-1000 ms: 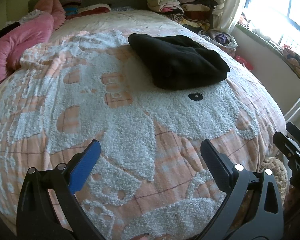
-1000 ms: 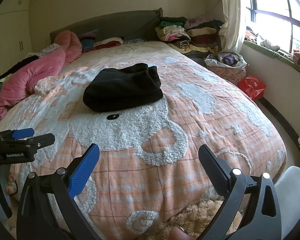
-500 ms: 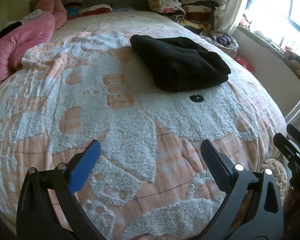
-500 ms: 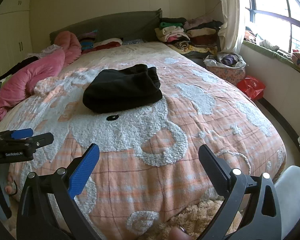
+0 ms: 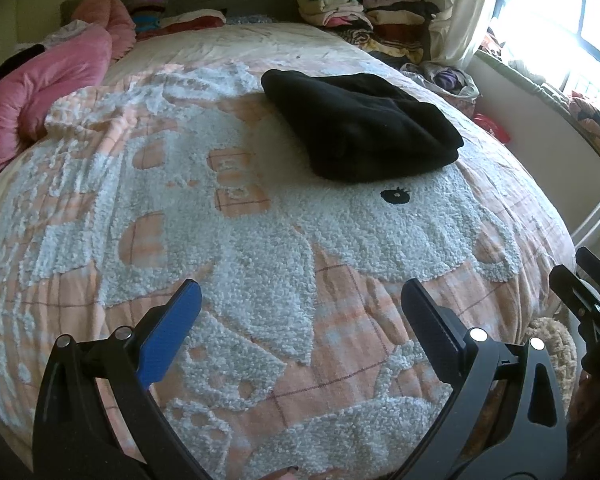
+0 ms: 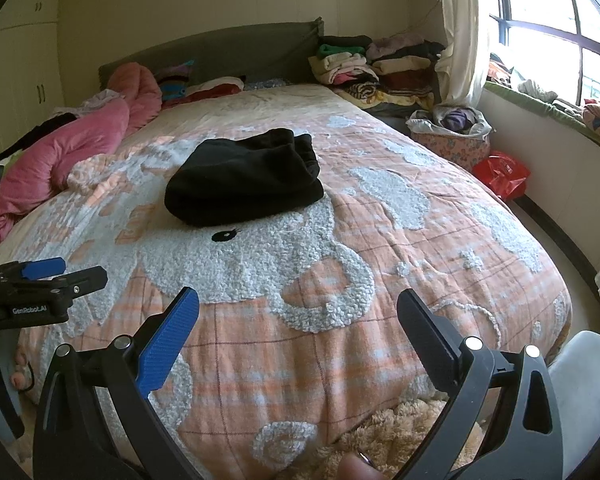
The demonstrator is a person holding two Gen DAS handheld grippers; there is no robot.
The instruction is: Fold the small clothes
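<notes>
Left gripper point(image 5: 298, 312): fingers spread wide, nothing between them; one blue pad point(image 5: 168, 334), one black; held over the foot end of the bed, near its edge.
Right gripper point(image 6: 298, 318): fingers likewise wide apart and empty, at the foot edge of the bed; in the left wrist view its tips show at the far right point(image 5: 580, 276).
Black garment point(image 6: 246, 178): dark, thick, fleece-like cloth folded into a compact, rounded bundle; layered edges face the window side; what kind of garment it is cannot be told.
Garment position: lying on the bedspread point(image 6: 340, 280) about mid-bed, well apart from both grippers, just beyond a small black embroidered eye point(image 6: 222, 235).
Bedspread: peach check with raised white tufted figures.
Head end: pink duvet point(image 6: 80, 140) along the left edge; stacked clothes point(image 6: 360, 64) at the far right corner.
</notes>
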